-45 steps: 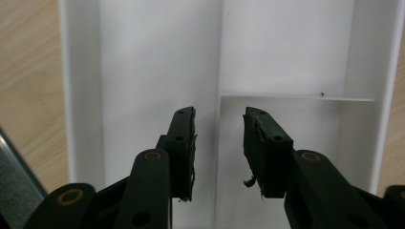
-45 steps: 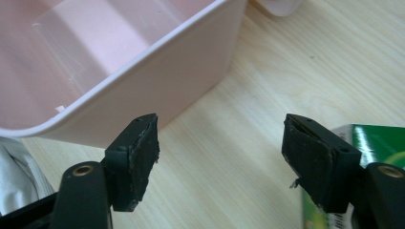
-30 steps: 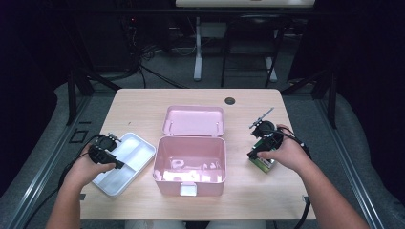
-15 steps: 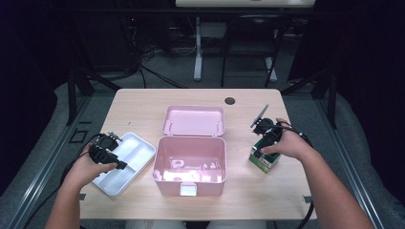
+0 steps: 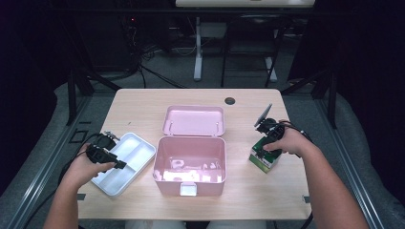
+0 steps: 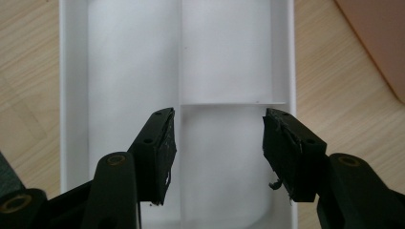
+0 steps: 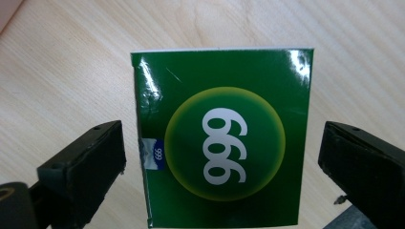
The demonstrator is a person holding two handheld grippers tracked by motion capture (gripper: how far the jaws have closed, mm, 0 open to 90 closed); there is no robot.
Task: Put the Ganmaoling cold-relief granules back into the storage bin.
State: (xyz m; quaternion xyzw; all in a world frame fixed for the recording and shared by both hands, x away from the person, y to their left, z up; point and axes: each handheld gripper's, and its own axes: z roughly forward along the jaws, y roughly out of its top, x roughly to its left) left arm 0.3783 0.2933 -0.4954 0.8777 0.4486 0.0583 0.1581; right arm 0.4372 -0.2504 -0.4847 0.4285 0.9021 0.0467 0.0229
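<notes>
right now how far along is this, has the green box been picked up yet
Not yet. Done: the pink case stands open and the white tray lies beside it on the table. In hand: the right gripper has its jaws open either side of the green box, not touching it. The left gripper hangs open over the tray. Left: closing on the box, lifting it and placing it.

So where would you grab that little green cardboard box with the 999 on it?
Across its two long side edges, coming straight down from above. The green cardboard box lies flat on the wooden table, printed face up, and the right gripper already hangs over it, jaws open with one on each side and a gap to each, so closing would likely pinch it squarely.
</notes>
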